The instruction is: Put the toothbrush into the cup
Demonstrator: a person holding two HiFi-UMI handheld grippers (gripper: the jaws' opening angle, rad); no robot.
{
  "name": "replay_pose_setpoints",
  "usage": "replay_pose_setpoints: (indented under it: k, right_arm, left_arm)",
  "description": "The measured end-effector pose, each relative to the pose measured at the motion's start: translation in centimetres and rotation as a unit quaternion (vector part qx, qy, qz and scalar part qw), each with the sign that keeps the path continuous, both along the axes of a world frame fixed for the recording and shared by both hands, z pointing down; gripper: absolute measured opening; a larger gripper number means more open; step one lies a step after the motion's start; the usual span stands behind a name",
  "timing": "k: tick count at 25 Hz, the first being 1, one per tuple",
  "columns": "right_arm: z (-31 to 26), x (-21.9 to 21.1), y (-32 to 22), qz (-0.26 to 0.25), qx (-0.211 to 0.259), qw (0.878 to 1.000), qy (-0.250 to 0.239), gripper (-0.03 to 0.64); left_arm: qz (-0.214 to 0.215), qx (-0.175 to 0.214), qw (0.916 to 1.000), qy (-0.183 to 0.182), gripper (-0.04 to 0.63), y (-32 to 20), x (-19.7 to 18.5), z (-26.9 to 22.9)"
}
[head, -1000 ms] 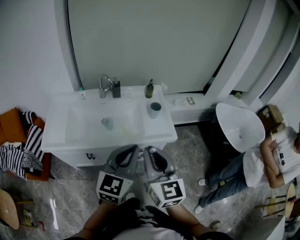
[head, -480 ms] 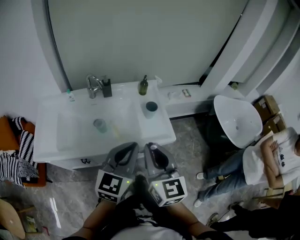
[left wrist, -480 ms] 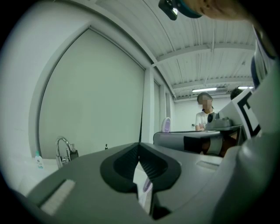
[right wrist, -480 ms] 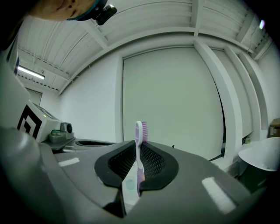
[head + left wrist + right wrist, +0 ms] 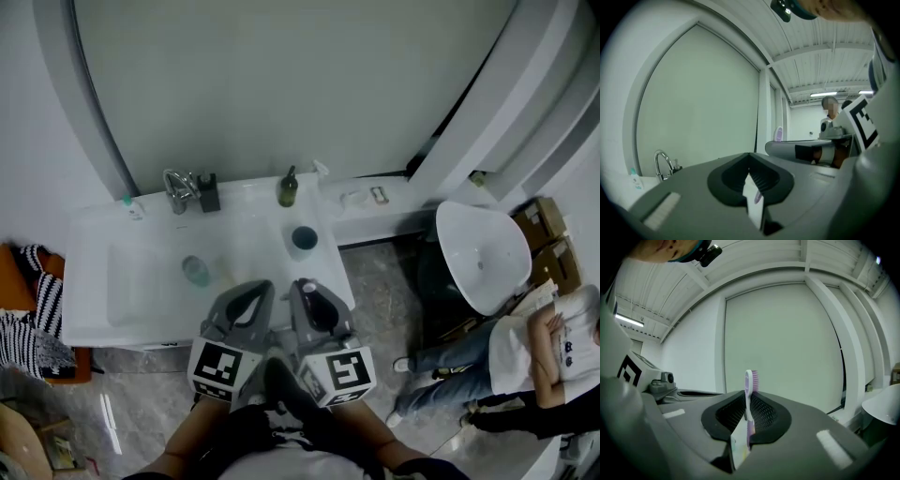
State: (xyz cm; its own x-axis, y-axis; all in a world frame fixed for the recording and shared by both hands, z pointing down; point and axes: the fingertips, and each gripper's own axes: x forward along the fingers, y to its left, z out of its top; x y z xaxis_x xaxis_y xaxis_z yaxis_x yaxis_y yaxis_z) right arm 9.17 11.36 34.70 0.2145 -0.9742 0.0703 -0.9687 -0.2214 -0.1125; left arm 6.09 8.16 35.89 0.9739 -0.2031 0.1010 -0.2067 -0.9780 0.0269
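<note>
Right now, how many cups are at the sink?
2: a dark cup on the counter right of the basin; a clear cup in the basin. Part of the front edge is hidden.

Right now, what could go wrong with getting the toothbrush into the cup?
The pink-and-white plastic toothbrush stands upright in the right gripper, pinched low, so it might tilt or slip. The dark round cup sits near the right edge of the white counter; a bump could tip it off.

White vanity (image 5: 94, 281) on grey marble floor (image 5: 141, 394) (arched panel (image 5: 281, 84) behind)
</note>
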Motion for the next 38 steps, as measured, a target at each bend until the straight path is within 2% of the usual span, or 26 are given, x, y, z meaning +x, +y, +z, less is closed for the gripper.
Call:
replay_pose_setpoints:
  k: [9, 14, 27, 38]
  right_arm:
    - [-0.8, 7.1, -4.2, -0.003, 0.009, 1.000, 0.000, 0.031]
    - [-0.1, 9.9, -5.8, -0.008, 0.003, 1.000, -0.004, 0.031]
    - [2.3, 12.9, -9.1, 0.011, -0.013, 1.000, 0.020, 0.032]
    - [5.6, 15.0, -10.7, 0.026, -0.033, 0.999, 0.011, 0.034]
  left_arm:
    - [-0.012, 0.005, 0.9999, 0.000, 0.000, -4.5, 6.4, -0.6]
    - [-0.022, -0.002, 0.9998, -0.005, -0.002, -6.2, 8.7, 0.2]
    - [0.002, -0.027, 0.9990, -0.036, 0.000, -9.5, 11.1, 2.7]
    - [0.027, -0.036, 0.9983, -0.036, 0.000, -10.1, 12.5, 4.4]
